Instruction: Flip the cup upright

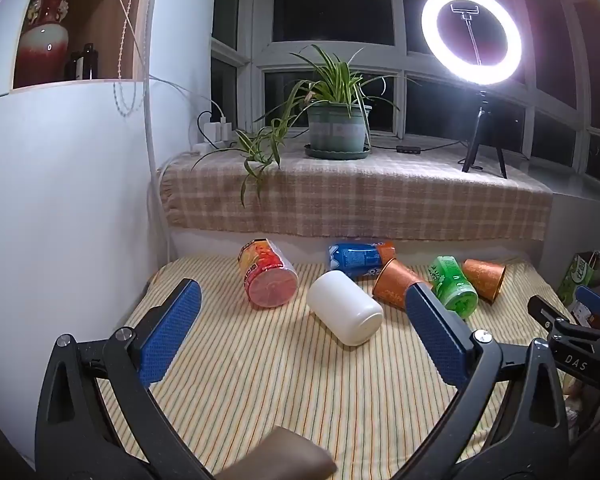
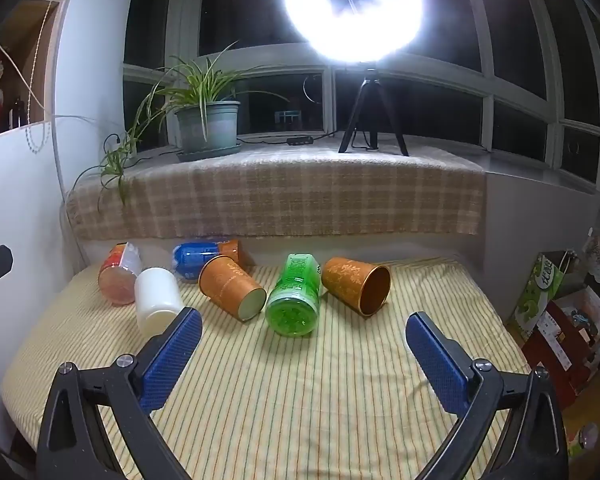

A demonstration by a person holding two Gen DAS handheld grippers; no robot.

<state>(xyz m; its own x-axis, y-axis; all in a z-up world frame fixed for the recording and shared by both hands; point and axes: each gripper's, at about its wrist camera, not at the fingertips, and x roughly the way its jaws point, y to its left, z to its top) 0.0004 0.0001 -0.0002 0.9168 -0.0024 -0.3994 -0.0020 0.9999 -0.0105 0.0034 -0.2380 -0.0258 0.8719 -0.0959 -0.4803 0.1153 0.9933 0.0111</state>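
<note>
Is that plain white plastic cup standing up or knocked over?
Knocked over. The plain white plastic cup lies on its side on the striped yellow cloth, its flat closed end facing the left wrist camera.

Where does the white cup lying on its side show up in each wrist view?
Left wrist: white cup lies centre frame, between the open tool's fingers.
Right wrist: white cup sits left of centre, just beyond the left finger.
Shared landmark: the green bottle, lying on its side.
</note>
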